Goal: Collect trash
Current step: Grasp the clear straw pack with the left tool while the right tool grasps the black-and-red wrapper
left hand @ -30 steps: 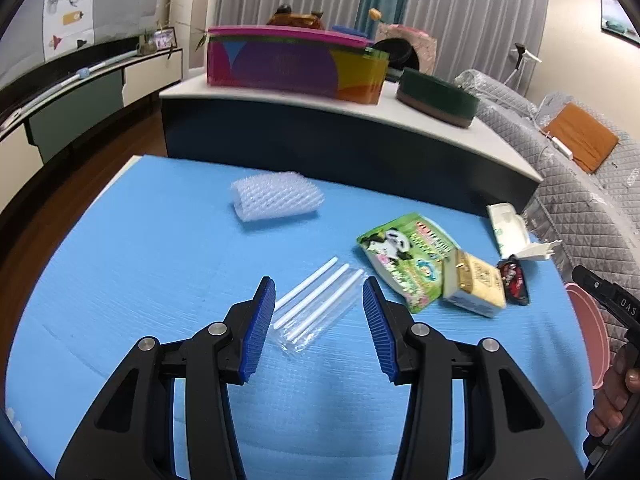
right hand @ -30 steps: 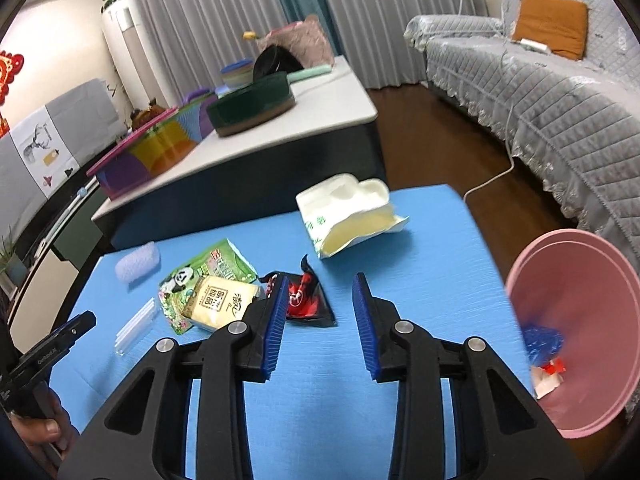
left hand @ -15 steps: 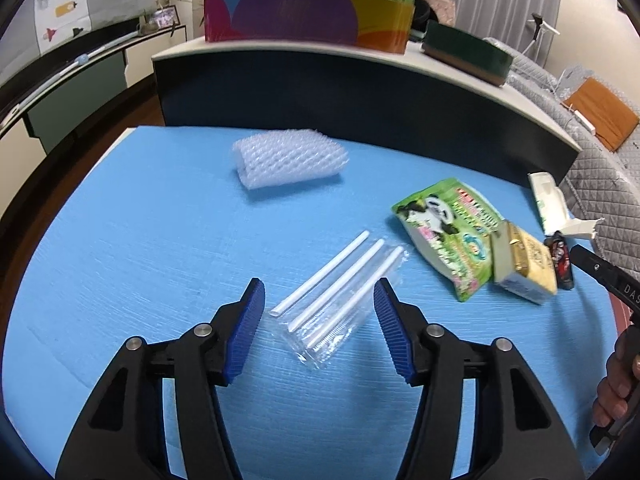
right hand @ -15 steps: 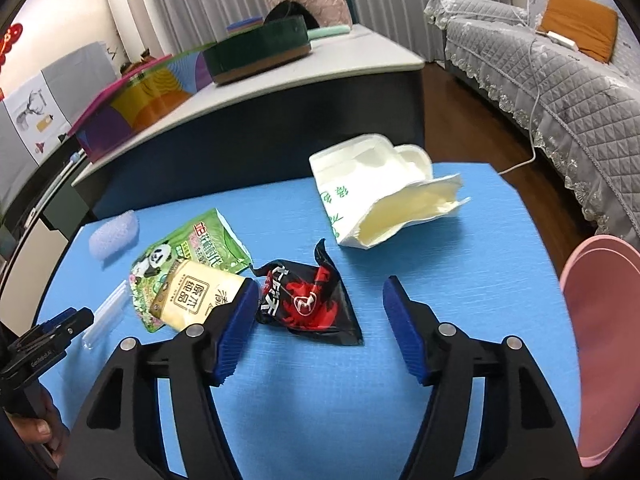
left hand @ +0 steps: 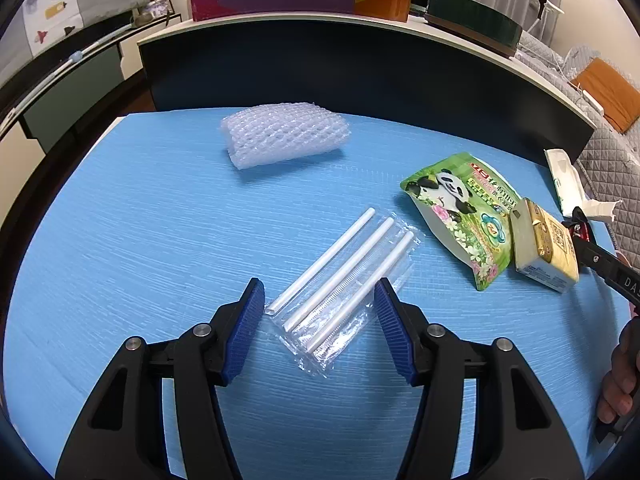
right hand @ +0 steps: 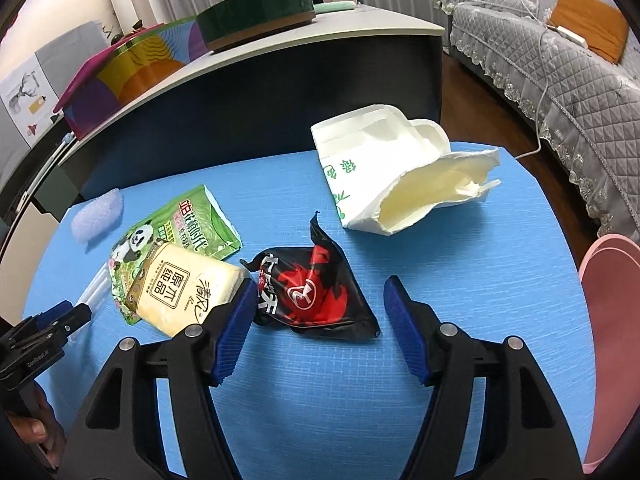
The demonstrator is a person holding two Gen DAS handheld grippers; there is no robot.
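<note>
Straddling straw packet (left hand: 340,280) w/ spread left gripper (left hand: 320,312), long axis up-right

Both grippers share one build. The left gripper (left hand: 319,326), filling the lower half of the left wrist view, has two matte black plastic arms shaped like open triangular frames, each with a cut-out window. Two round silver screw heads sit on each arm. Each finger ends in a royal-blue pad (left hand: 245,330) with fine horizontal ribbing. The right gripper (right hand: 319,326) looks the same in its own view: black frames, silver screws, ribbed blue pads (right hand: 405,342). At the lower left of the right wrist view, white lettering partly readable as "GenRobot.AI" marks the black body, with bare fingers of the left hand (right hand: 34,438) below. At the right edge of the left wrist view, white letters "DAS" show, above the right hand (left hand: 618,384).
</note>
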